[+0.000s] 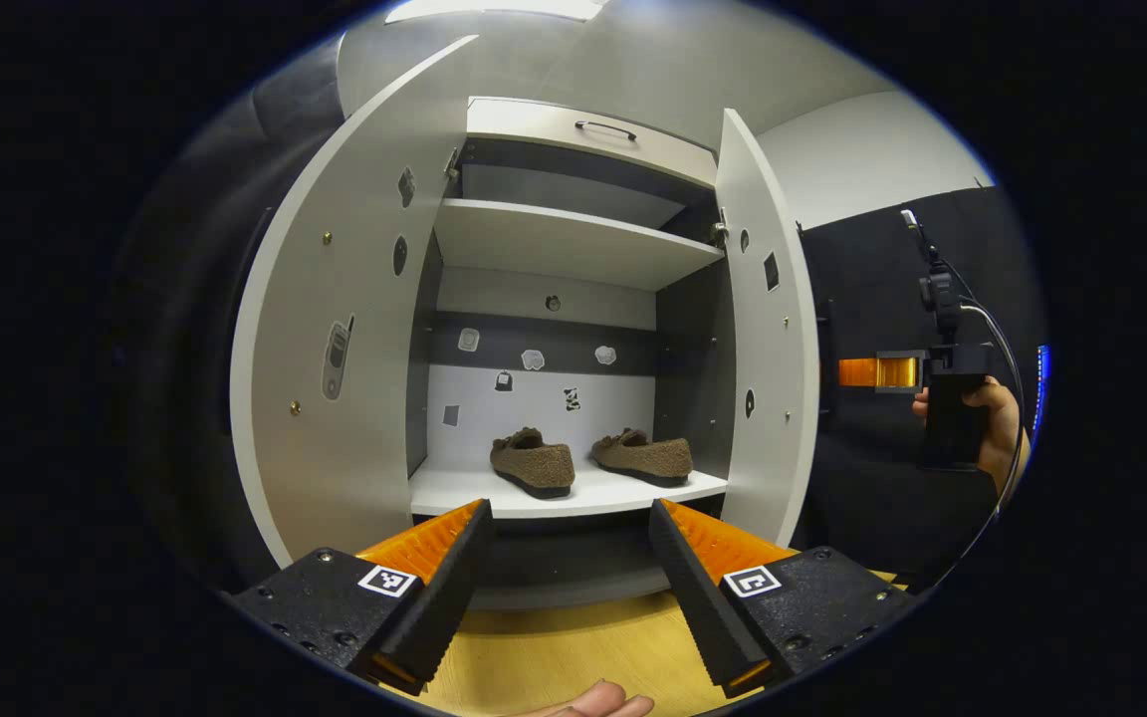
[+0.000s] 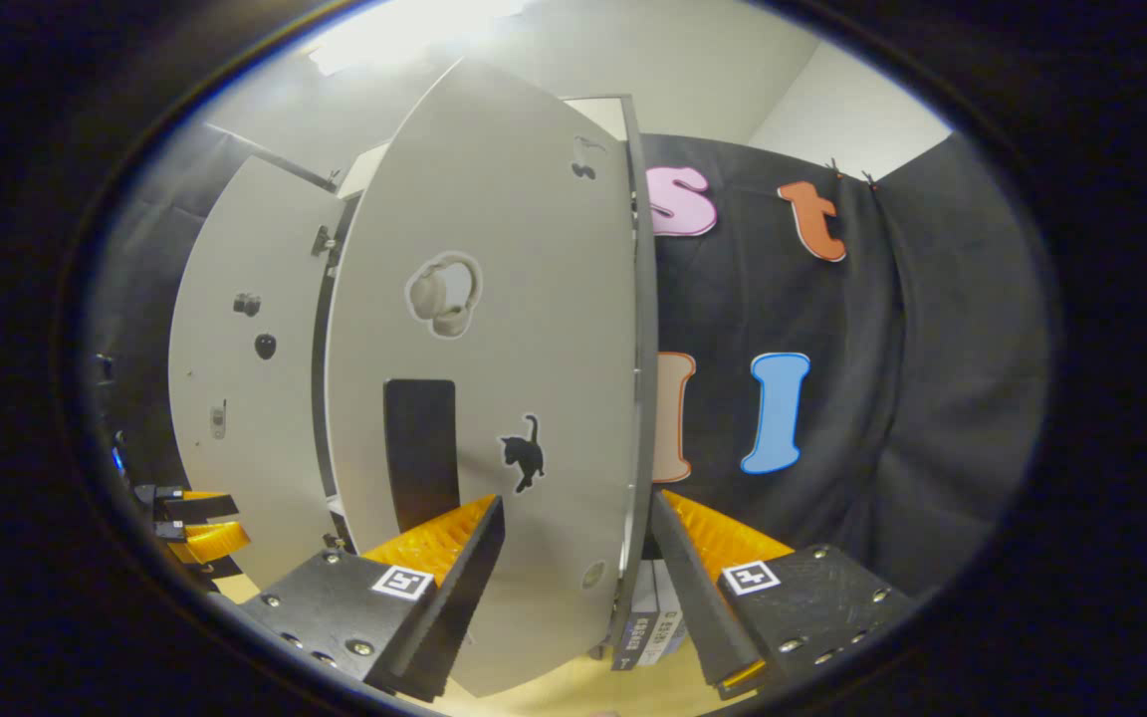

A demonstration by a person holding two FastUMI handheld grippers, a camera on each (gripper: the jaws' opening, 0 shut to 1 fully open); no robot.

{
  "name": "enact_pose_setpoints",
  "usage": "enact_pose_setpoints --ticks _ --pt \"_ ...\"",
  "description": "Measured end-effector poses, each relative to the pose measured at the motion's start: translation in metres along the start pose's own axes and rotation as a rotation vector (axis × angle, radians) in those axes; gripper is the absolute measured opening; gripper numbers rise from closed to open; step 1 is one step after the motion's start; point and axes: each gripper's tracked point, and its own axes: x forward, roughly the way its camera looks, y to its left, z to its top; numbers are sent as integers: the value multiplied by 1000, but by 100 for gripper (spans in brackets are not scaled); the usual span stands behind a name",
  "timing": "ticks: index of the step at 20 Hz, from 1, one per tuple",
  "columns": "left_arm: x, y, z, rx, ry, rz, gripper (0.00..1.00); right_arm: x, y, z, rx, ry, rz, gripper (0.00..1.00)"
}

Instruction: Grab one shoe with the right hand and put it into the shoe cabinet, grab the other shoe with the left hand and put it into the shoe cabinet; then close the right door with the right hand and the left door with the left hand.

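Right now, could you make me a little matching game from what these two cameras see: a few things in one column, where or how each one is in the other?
Things:
1. two brown shoes
2. right door
3. left gripper
4. upper shelf

Places or states:
a. open, nothing between its fingers
b. bare
c. side by side on the bottom shelf
d. swung open, its edge between the right gripper fingers

Pairs: 1-c, 2-d, 3-a, 4-b
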Motion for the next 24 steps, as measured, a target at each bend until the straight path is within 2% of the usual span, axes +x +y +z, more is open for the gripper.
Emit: enact_pose_setpoints --ticks 2,3,5,7,10,11,12,14,15,21,22,23,24 --pt "-1 3 1 2 -3 2 96 6 17 -5 12 8 26 88" --pt "-2 4 2 6 -7 3 99 8 24 -6 15 11 34 90" --pt "-8 8 6 17 -17 15 96 11 35 -6 5 9 51 96" --pt "-13 12 10 29 -31 27 93 15 39 -11 -12 17 43 98" --pt "-22 14 12 35 -36 30 99 16 46 -14 -9 16 53 98" --pt "-27 12 14 46 -39 21 99 16 46 -15 -8 15 55 98" --pt "-30 13 13 56 -35 20 93 15 48 -15 -5 12 60 96" --pt "-42 21 11 55 -36 46 96 12 51 -13 1 0 70 96" --pt "-50 26 9 62 -31 62 96 11 54 -14 3 -4 79 98" --pt "-116 97 7 59 -50 254 96 4 68 -18 33 -22 124 96" --pt "-122 114 7 56 -51 295 96 1 72 -19 36 -25 132 100" --pt "-126 131 3 52 -39 331 97 -1 74 -20 38 -29 138 96" --pt "-133 146 -1 40 -28 359 96 -5 78 -19 39 -36 142 96"
